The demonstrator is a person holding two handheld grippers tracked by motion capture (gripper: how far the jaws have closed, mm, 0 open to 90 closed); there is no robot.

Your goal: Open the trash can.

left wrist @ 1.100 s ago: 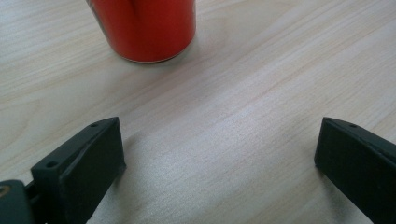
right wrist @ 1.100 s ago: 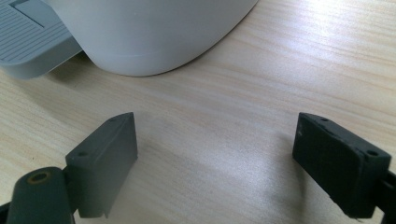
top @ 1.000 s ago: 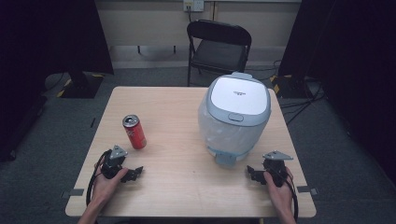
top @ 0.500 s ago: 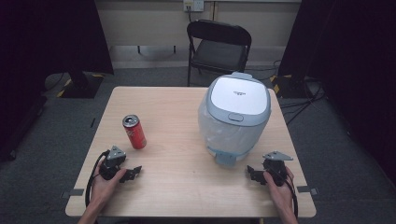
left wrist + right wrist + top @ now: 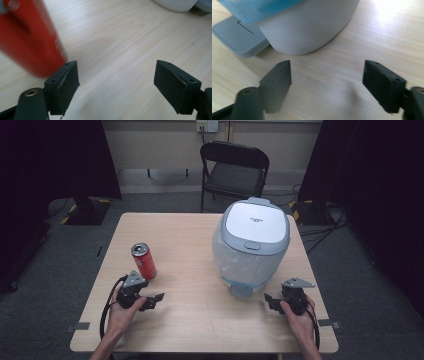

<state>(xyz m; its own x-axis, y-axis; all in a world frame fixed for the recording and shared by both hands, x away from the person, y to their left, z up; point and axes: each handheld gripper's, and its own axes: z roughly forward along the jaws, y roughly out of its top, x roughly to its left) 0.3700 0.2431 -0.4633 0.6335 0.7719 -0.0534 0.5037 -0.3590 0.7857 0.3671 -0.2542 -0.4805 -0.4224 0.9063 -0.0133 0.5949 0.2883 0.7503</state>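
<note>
Leftmost on the wooden table [image 5: 200, 240], the left gripper [image 5: 156, 299] lies in the person's left hand [image 5: 120, 312], near the front edge. Its jaws stand wide apart with only bare tabletop between them, and they have just been closing slightly. In the left gripper view the left gripper [image 5: 117, 82] points across the table, and nothing touches its pads.

Just beyond that gripper stands the red can [image 5: 143, 261], upright, close to the gripper body but apart from the jaws. In the left gripper view the red can [image 5: 30, 37] appears blurred beside the left-hand jaw; whether it touches that jaw cannot be told from the blur, though the high view suggests a gap.

Right of centre stands the white bin [image 5: 252, 245] with its grey lid closed and a grey pedal [image 5: 241, 290] projecting toward the person.

At the right, the right gripper [image 5: 270, 299] rests in the right hand [image 5: 300, 320], near the pedal but apart from it. Its jaws have just been closing, yet remain well open and hold nothing. In the right gripper view the right gripper [image 5: 327, 77] faces the base of the white bin [image 5: 312, 27], with the pedal [image 5: 237, 35] at the left.
</note>
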